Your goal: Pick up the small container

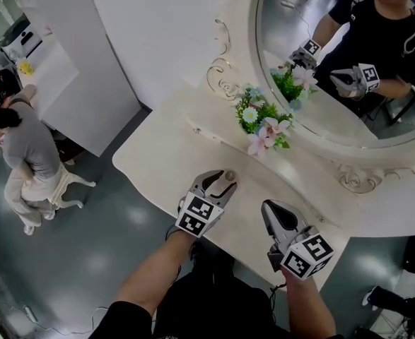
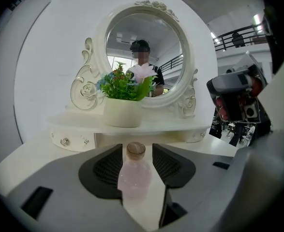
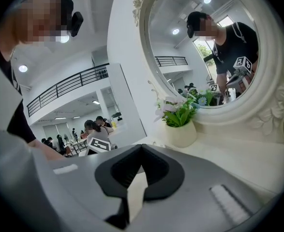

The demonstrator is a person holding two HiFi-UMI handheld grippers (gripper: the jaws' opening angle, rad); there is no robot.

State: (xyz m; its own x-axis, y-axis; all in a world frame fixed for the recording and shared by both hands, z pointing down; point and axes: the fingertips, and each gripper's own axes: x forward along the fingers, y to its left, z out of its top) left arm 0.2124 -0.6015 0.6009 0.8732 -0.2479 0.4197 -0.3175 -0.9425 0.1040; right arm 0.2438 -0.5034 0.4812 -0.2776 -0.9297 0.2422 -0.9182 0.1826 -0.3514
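Left gripper view: small container (image 2: 134, 178) stands upright on the desk (image 2: 28, 156), centred between the open left claw (image 2: 137, 149) pads with gaps either side; right claw (image 3: 141, 149) closed, empty, farther off.

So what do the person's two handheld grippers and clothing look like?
Both the left gripper and the right gripper have grey, wedge-shaped plastic shells lined inside with dark ribbed pads. Each carries a white cube printed with black square markers. The person wears a black short-sleeved top.
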